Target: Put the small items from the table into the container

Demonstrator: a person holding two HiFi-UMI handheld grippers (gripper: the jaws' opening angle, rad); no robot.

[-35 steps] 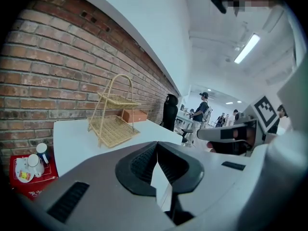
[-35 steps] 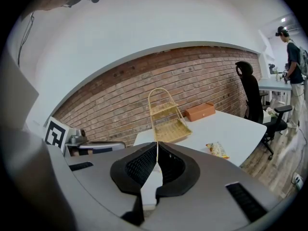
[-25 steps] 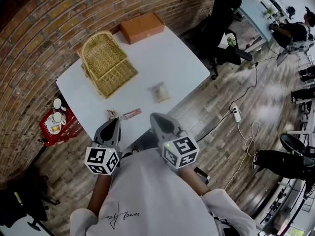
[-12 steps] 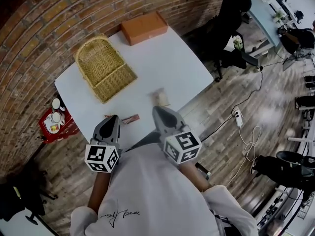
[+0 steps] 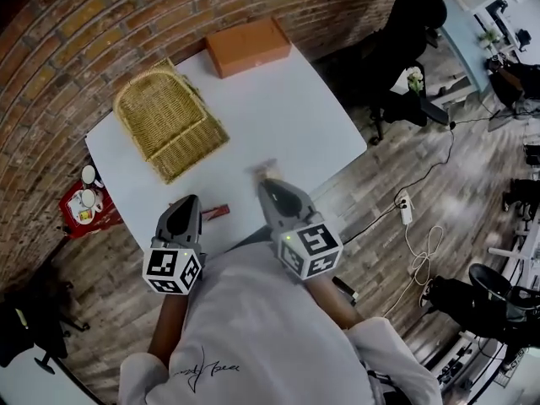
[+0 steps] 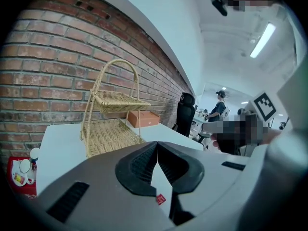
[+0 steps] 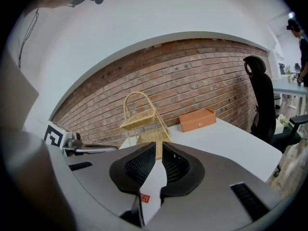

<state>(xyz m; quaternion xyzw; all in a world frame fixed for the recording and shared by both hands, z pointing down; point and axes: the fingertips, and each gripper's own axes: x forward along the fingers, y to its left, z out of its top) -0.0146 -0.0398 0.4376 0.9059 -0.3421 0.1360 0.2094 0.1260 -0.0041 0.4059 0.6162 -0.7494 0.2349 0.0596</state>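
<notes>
Logged left gripper [image 5: 187, 202] at 7 o'clock of the bench [image 5: 287, 116], jaws pressed together, nothing between them. Same for right gripper [image 5: 267, 186] at 6 o'clock: closed, empty. Judged as a carrying posture for the approach, both tilted slightly down toward the near edge where the small items lie.

Spotted red wrapper [image 5: 216, 213] flat on the bench at 1 o'clock of the left gripper, just beside it. Spotted pale packet [image 5: 267, 168] at 12 o'clock of the right gripper, blurred and partly hidden by it. Cannot tell contact with either.

Placed two-tier wicker basket [image 5: 164, 125] at 10 o'clock, by the brick wall [image 5: 76, 49], well apart from both items. Taken as the container, and seemingly empty. Noted orange box [image 5: 250, 45] at 12 o'clock, far edge, out of the working path.

Expect jaws to need opening before any pick.
</notes>
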